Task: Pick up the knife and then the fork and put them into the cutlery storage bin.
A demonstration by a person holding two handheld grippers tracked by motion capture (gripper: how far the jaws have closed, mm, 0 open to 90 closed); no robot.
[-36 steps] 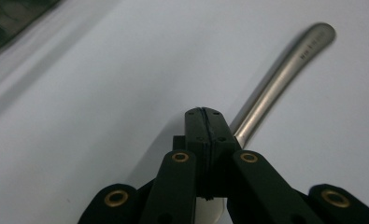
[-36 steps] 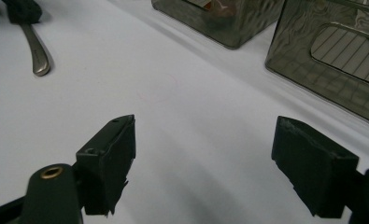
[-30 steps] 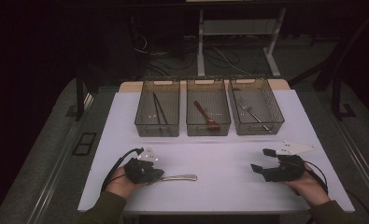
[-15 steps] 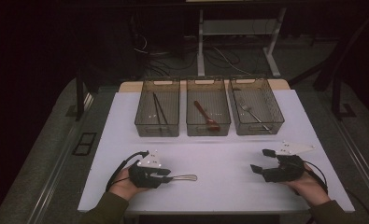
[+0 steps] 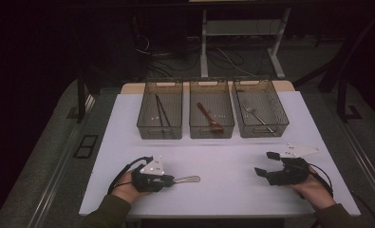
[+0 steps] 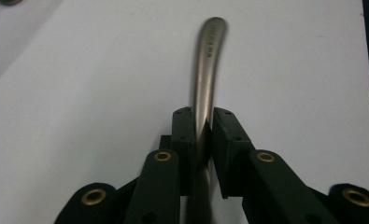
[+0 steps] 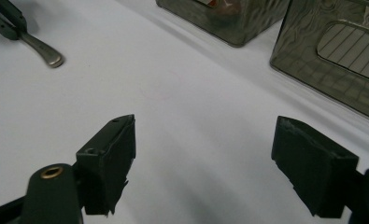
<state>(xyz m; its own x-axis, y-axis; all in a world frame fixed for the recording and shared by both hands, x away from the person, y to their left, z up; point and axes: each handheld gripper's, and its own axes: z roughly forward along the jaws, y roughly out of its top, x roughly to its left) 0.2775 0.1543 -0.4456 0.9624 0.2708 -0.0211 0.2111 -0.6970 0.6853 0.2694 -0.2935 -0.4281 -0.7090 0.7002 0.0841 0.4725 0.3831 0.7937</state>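
The slim, curved, brushed-steel utensil handle point(image 6: 206, 79) lies on the white tabletop point(image 5: 232, 161) near its front left, clamped between the just-closing jaws of the left gripper point(image 5: 168, 179), while the right gripper point(image 5: 265, 164) rests wide open and empty, three mesh bins point(image 5: 211, 115) beyond.

I saw a brushed, dull-shining metal handle point(image 6: 206, 74) between matt black plastic jaws with brass-coloured rivets, smooth matt white table cover point(image 5: 223, 156), three smoky translucent plastic bins point(image 5: 211, 115) far off, glossy reddish spoon point(image 5: 209, 117), shiny metal fork point(image 5: 255, 114).
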